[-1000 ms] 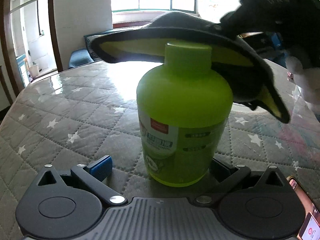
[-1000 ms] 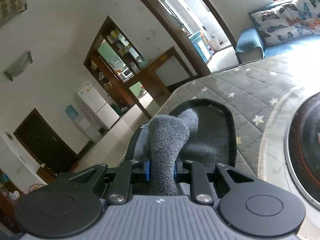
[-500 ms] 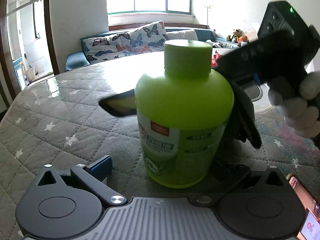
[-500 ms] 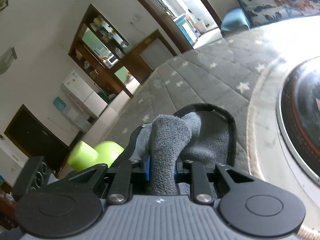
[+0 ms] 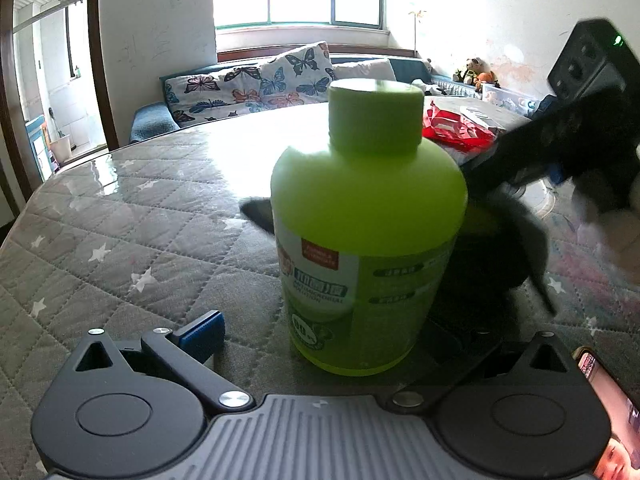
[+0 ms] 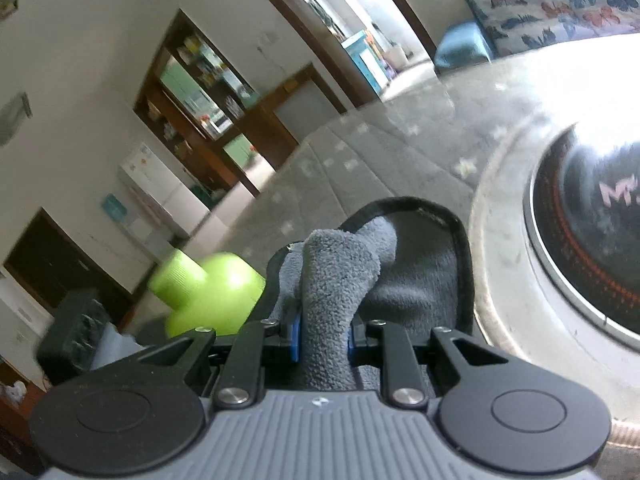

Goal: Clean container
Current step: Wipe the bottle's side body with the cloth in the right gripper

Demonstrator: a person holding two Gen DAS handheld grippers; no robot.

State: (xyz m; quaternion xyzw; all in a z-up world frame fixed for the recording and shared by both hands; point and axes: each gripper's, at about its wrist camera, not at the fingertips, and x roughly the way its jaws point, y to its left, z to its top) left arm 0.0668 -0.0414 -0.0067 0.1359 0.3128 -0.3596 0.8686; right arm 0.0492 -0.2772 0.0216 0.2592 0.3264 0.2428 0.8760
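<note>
Container: I see a green bottle (image 5: pixel 366 220) upright on the quilted table (image 5: pixel 120 216), capped.
Left gripper (image 5: pixel 320 344): fingers wide, straddling its base.
Right gripper (image 6: pixel 322 332): clamped on a soft grey cloth (image 6: pixel 340 276), right of the bottle.
Handling: smooth rigid plastic, probably slippery; I'd grip low.

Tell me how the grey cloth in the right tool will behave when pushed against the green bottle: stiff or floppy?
Probably floppy: the cloth folds and bulges where the right tool pinches it. Its fuzzy pile looks soft, so it should wrap the bottle rather than slide. It seems light and unlikely to tip the bottle.
</note>
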